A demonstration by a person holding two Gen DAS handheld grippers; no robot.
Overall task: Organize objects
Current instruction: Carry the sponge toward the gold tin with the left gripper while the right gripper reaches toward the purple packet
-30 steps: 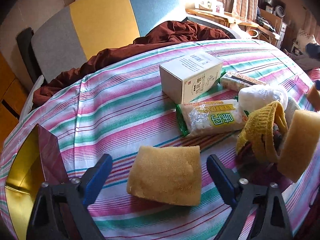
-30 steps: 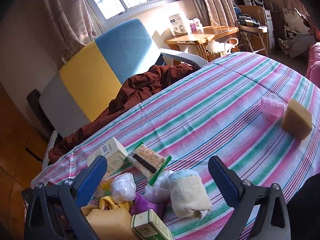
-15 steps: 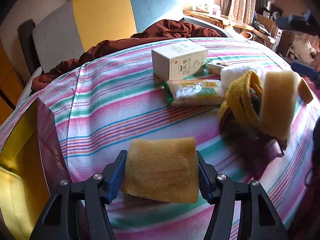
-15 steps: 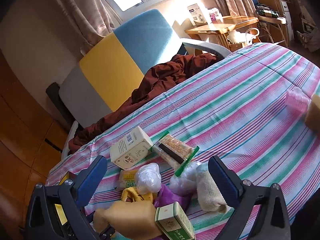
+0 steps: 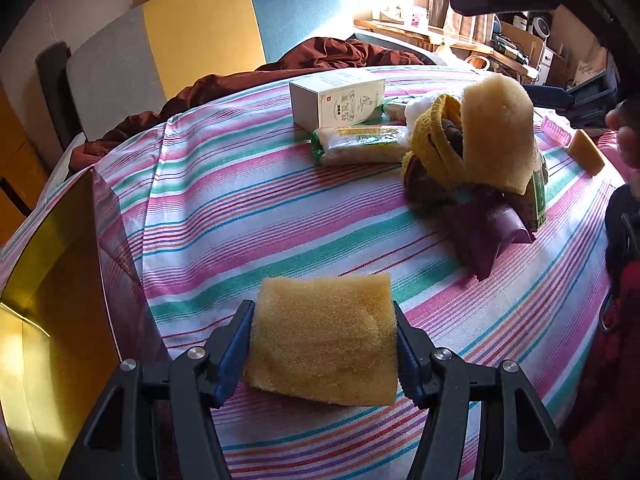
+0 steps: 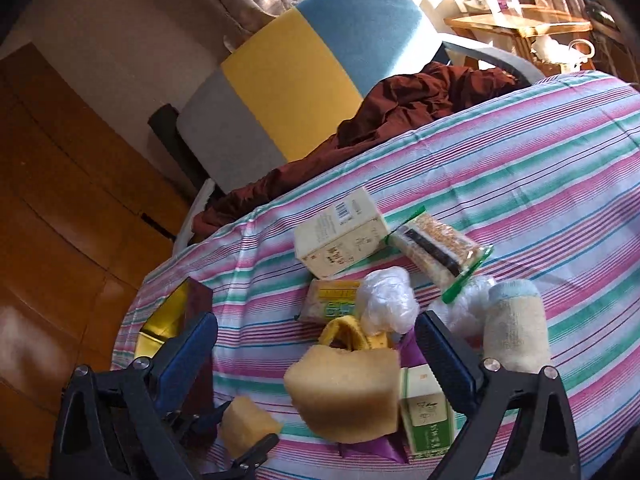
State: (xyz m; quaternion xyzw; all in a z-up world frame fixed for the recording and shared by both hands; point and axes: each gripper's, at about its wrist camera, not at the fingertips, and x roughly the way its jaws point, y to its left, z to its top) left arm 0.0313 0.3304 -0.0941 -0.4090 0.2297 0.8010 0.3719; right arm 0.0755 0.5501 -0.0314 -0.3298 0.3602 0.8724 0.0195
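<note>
Gripping hand: our left gripper [image 5: 324, 354] has its two blue pads pressed against opposite sides of a flat yellow sponge [image 5: 325, 338], which sits between them just above the striped tablecloth [image 5: 240, 216].
Free hand: our right gripper [image 6: 316, 354] hangs over the pile with its fingers spread wide and nothing between them.
Same sponge from the right wrist view: we see it low at the left, pinched in the left gripper's tips [image 6: 248, 426].
Gold box: an open box with a shiny gold lining [image 5: 48, 308] sits at the left edge of the cloth, just beside the left gripper.
Pile: a second, thicker sponge [image 6: 344, 394] leans on a yellow knitted piece [image 6: 350, 332], with a purple pouch [image 5: 494, 226] and a small green-and-white carton [image 6: 426, 416] touching them.
Farther back: a white box with printed text [image 5: 338, 98] and a green-edged snack packet [image 5: 360, 144] lie side by side; we also see a clear packet of grain bars [image 6: 438, 254], crumpled plastic [image 6: 386, 300] and a rolled cream sock [image 6: 514, 326].
Far right: a small sponge block [image 5: 586, 152] and a pink ridged item [image 5: 556, 130] lie apart from the pile.
Behind the table: a grey, yellow and blue chair [image 5: 208, 36] with dark red fabric [image 5: 340, 52] draped on it.
</note>
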